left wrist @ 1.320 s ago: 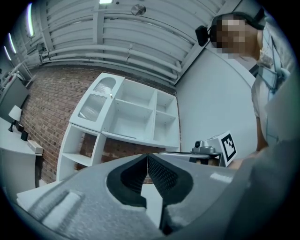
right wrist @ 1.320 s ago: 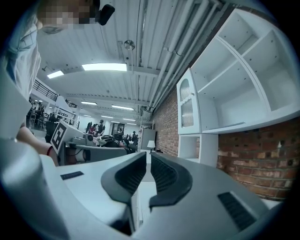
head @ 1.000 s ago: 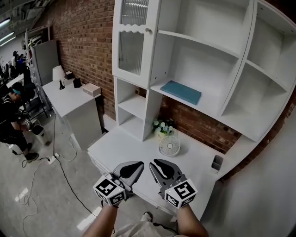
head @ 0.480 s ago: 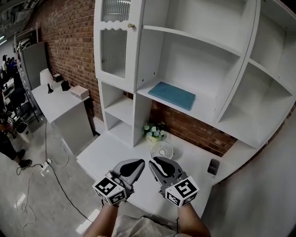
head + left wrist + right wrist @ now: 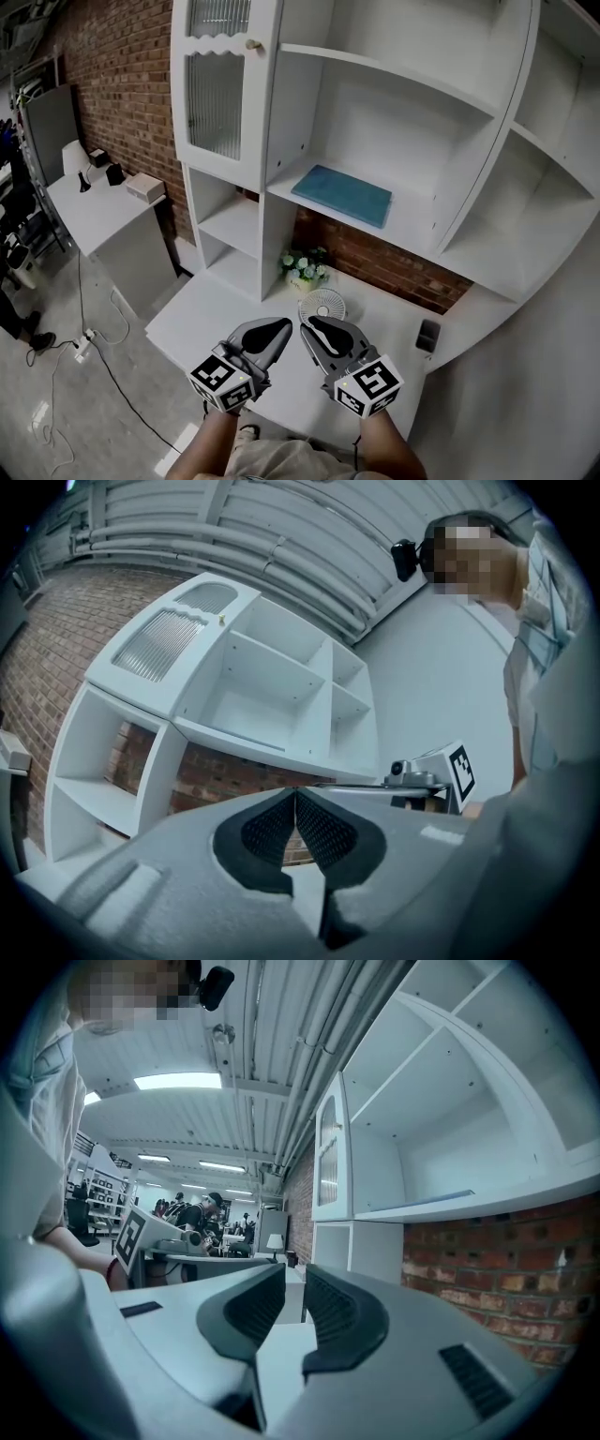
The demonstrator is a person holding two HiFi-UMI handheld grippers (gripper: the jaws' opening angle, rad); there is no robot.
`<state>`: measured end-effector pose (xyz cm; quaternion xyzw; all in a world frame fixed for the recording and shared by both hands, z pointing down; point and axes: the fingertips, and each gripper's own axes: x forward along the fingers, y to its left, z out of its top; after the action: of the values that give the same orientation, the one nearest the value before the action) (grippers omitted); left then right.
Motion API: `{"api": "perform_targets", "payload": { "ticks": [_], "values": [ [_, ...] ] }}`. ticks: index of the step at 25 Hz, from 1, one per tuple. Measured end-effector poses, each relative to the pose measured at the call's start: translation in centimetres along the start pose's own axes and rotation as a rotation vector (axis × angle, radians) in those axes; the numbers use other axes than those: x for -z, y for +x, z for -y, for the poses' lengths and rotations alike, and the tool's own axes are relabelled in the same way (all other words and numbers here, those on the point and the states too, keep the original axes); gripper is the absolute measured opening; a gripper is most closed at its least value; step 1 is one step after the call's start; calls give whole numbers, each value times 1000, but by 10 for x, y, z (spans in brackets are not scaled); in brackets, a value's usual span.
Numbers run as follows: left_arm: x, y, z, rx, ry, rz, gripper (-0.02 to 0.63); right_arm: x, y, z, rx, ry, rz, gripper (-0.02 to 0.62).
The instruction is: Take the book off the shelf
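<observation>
Clearly, with the left claw [image 5: 274, 328] pinched shut and empty and the right claw [image 5: 313, 330] barely parted, also empty, the right one should widen before rising to the blue book [image 5: 341, 195] lying flat on the shelf [image 5: 412, 230] well above both.

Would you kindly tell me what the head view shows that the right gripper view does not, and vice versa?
Only the head view shows the cover of the blue book, lying flat on its shelf, plus the fan and the flowers on the desk. Only the right gripper view shows the ceiling light and the narrow gap, with nothing in it, between the jaws of the right gripper. Both show the white shelf unit and the brick wall.
</observation>
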<state>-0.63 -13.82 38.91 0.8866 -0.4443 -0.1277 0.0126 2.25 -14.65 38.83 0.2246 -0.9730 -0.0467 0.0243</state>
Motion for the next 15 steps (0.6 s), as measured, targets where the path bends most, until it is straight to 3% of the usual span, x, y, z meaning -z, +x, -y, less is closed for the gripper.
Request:
{"api": "perform_targets", "payload": {
  "ticks": [15],
  "values": [
    [-26, 45, -22, 141, -11, 10, 11, -34, 23, 40, 80, -149, -89, 74]
  ]
}}
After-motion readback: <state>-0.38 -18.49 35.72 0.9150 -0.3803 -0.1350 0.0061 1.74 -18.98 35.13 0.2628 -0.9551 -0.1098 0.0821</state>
